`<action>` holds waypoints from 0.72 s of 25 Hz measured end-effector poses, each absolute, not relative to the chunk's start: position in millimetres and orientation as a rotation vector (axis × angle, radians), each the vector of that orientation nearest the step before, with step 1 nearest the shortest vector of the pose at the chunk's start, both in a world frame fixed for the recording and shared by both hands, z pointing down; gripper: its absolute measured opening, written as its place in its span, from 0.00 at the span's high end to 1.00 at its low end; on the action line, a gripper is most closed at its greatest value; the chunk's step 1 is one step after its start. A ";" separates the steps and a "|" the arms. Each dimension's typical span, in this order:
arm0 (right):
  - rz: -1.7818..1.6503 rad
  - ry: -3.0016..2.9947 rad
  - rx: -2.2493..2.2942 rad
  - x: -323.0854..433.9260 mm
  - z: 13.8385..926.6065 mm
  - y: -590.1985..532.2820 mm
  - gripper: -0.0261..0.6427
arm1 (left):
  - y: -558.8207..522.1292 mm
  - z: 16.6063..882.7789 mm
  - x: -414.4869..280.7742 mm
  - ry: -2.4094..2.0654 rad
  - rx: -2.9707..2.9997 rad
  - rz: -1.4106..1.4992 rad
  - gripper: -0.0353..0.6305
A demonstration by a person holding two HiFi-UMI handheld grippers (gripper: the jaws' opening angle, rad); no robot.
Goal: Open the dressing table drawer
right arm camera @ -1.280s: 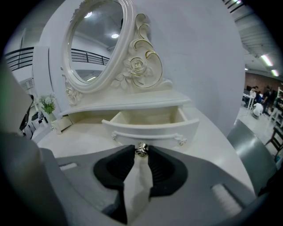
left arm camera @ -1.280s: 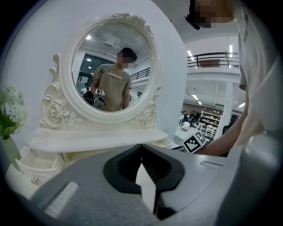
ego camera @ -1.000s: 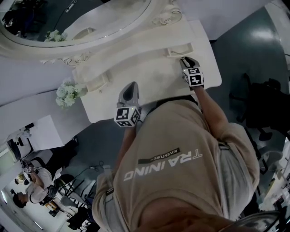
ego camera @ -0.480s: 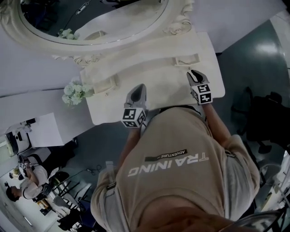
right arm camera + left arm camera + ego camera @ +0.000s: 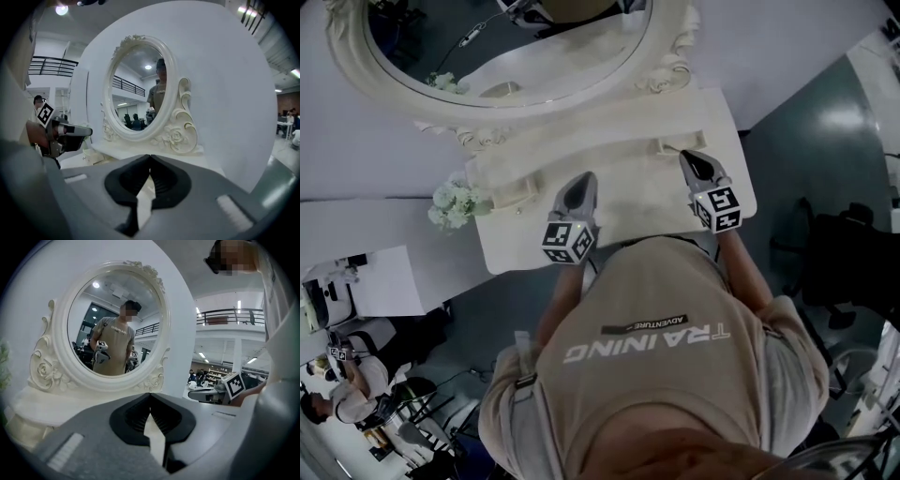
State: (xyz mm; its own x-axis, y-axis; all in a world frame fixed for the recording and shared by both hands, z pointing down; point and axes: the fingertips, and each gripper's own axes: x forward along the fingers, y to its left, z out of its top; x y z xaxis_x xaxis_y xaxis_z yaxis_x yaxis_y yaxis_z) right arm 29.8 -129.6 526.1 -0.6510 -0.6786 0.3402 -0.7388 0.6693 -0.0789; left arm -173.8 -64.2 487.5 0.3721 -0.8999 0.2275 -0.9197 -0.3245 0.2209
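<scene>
Now both of your forearms reach forward from your beige shirt point(image 5: 656, 366), each holding its gripper out over the white dressing table point(image 5: 637, 202). Your left gripper point(image 5: 583, 180) sits near the middle of the tabletop, its marker cube toward your body and its nose aimed at the base of the oval mirror point(image 5: 534, 47). Your right gripper point(image 5: 686, 156) is further forward, near the table's right end, and it too points at the mirror frame. Both look close to level, tilted only a little nose-down, and they are well apart from each other.

In the left gripper view the dark pads meet at their tips, so the left gripper point(image 5: 150, 397) is closed with nothing held. In the right gripper view the right gripper point(image 5: 150, 159) has just been closing; its tips are now together with nothing caught between them.

A bunch of white flowers point(image 5: 455, 204) stands just off the table's left end. The table is directly below and ahead of your hands, but the drawer's front does not show clearly in any view.
</scene>
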 end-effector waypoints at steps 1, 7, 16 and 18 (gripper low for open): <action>0.293 -2.622 1.122 26.5 516.8 -127.2 0.95 | -66.5 479.4 -174.2 -1.610 2.343 0.083 0.94; 0.235 -2.711 1.011 2.1 470.1 -116.0 0.95 | -76.0 443.4 -184.1 -1.650 2.367 0.053 0.94; 0.147 -2.777 0.974 -8.0 440.2 -112.1 0.95 | -83.6 420.4 -193.4 -1.718 2.402 0.046 0.94; 0.143 -2.807 1.006 -5.5 435.1 -112.7 0.95 | -82.3 416.4 -195.2 -1.739 2.420 0.066 0.94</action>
State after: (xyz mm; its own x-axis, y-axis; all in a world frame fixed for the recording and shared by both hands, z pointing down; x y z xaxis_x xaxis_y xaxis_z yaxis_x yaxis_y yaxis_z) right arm -5.5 -112.7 435.1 -0.7620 -0.6226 0.1780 -0.6375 0.7695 -0.0373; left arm -195.2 -82.3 416.4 0.3228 -0.9376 0.1292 -0.9447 -0.3108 0.1046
